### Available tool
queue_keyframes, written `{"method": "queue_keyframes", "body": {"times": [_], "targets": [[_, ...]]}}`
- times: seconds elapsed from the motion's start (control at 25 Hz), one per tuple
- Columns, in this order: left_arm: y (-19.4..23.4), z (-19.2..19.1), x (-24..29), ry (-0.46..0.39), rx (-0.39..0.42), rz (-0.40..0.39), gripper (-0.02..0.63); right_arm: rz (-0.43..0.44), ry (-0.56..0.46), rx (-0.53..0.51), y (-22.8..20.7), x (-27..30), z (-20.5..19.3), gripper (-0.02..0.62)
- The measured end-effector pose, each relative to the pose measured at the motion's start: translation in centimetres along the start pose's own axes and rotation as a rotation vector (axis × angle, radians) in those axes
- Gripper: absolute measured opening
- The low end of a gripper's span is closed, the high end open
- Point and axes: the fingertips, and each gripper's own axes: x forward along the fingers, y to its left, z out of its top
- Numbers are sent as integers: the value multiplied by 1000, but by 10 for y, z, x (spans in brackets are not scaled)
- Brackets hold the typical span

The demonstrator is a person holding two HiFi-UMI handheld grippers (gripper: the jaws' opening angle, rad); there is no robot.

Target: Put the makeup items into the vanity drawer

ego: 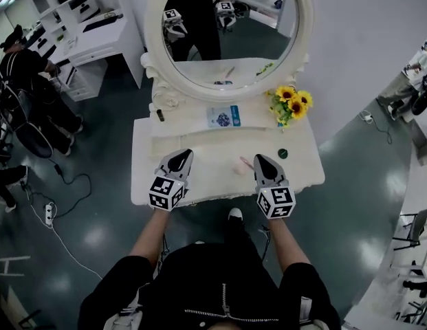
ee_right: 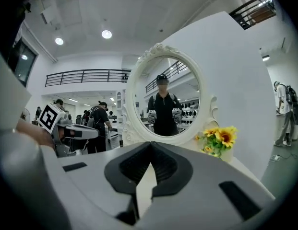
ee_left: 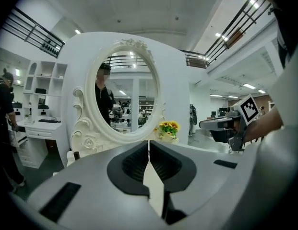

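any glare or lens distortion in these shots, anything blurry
Head view: sharp, but the glossy floor mirrors ceiling-light glare and the white vanity top looks washed out. Left gripper view: strong fisheye, dark corners, the shut left tongs loom large and soft. Right gripper view: same curved edges and dark rim, ceiling lights flare, sunflowers look clear.

Pink item (ego: 241,165) — too small, indistinct
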Motion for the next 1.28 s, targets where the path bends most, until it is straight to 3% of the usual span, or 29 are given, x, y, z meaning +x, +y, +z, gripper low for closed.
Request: {"method": "queue_keyframes", "body": {"times": [0.28, 0.56, 0.88, 1.28], "targets": [[16, 27, 43, -26, -30, 140, 26, 152, 10, -53, -48, 67, 19, 6], [27, 34, 49, -24, -55, 227, 26, 286, 10, -89, -52, 90, 29, 6], [48, 43, 61, -43, -45, 227, 26, 288, -35, -64, -56, 116, 46, 6], [35, 2, 69, 32, -89, 169, 26, 262, 92, -73, -51, 105, 1, 8]]}}
